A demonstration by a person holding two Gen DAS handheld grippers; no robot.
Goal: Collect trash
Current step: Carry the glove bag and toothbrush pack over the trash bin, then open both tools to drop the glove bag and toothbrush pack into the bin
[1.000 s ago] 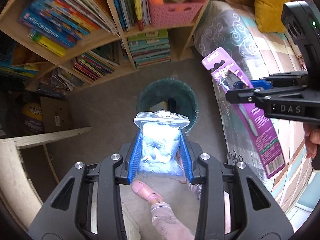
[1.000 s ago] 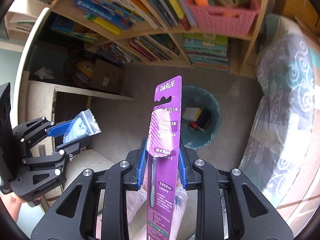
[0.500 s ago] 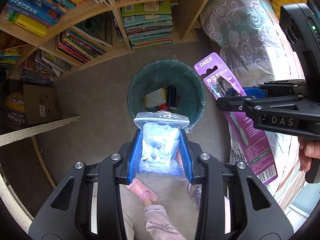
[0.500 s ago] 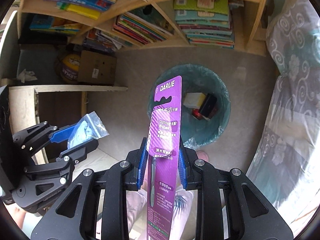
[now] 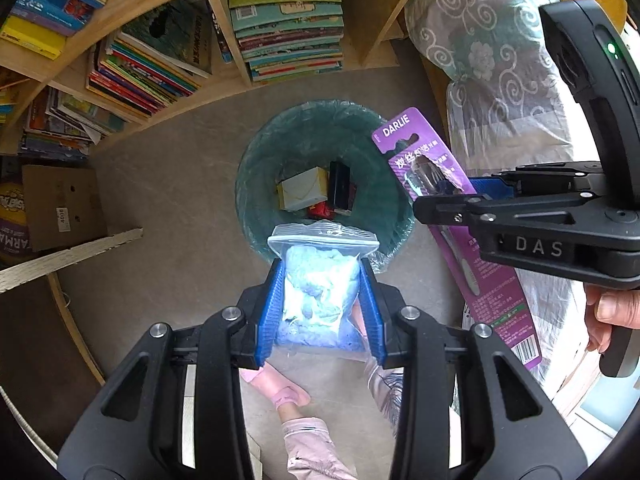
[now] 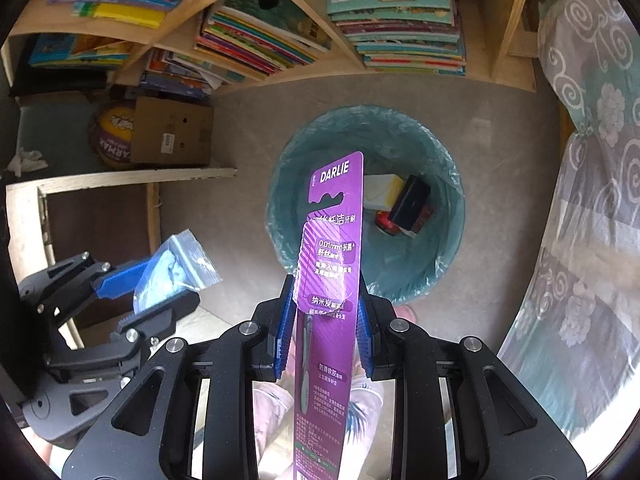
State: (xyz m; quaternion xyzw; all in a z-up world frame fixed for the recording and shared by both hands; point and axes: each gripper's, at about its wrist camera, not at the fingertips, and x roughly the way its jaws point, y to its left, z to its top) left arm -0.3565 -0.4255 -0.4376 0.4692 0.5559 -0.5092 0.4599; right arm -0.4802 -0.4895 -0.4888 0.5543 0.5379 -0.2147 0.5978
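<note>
Left wrist view: the left tongs [image 5: 322, 296] are clamped on a clear zip bag [image 5: 320, 280] stuffed with pale blue material, its sealed top poking out past the blue pads. The bag hangs above the near rim of the trash bin [image 5: 256, 184], which stands on the floor just in front of the bookshelf [image 5: 224, 12] and beside the bed [image 5: 500, 92]. The bin has a green liner and already holds a yellow box [image 5: 300, 190] and a dark box [image 5: 340, 190]. To the right, the right tongs [image 5: 448, 196] grip a purple toothbrush package [image 5: 420, 160], whose top corner reaches over the bin's right rim.

Right wrist view: the right tongs [image 6: 326, 320] are closed on the toothbrush package [image 6: 334, 240] partway along its length, and its upper end overlaps the bin [image 6: 448, 248] opening. The left tongs [image 6: 152, 292], holding the zip bag [image 6: 172, 268], sit off to the left, apparently short of the bin's left rim.

The step in hand looks like the drop-off: both pieces of trash are carried to the bin but not yet released. Next, each item needs to be fully over the opening, the zip bag probably brought further in, before the tongs open, so nothing catches on the rim or falls to the floor.
</note>
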